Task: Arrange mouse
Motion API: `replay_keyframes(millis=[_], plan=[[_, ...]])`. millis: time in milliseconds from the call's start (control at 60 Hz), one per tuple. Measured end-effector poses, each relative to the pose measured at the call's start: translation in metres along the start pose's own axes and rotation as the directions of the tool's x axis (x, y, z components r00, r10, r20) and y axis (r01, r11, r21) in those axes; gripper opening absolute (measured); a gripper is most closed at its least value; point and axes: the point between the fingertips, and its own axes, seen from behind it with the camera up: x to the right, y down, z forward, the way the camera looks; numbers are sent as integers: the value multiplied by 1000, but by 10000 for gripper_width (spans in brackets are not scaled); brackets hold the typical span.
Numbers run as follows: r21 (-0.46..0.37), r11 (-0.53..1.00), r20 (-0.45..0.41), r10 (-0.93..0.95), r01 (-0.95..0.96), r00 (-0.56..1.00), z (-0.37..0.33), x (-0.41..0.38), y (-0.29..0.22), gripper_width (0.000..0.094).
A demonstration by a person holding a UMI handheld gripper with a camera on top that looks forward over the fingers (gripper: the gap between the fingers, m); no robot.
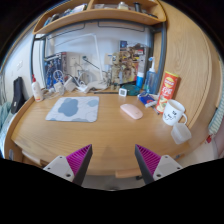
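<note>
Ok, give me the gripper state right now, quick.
Gripper: open, holding nothing; fingers spread over the bare wooden desk, with the mouse well beyond them, untouched.

We held our gripper [115,160] level above the near edge of the desk, its two fingers [72,163] spread wide apart, the purple pads [150,159] on their inner faces facing each other, with nothing between them.

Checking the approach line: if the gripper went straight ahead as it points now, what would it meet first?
Probably bare desk; the open gripper points between the mouse pad and the mouse. Depth is unclear.
</note>
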Motion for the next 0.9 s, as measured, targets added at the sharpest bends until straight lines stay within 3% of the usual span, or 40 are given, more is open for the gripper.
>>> replay_keyframes(millis=[300,683,900], plan=[[-27,998,27,-61,61,998,98,80,-36,862],[-43,993,132,-102,108,986,198,91,-88,860],[-66,994,116,-78,86,990,225,102,-106,851]])
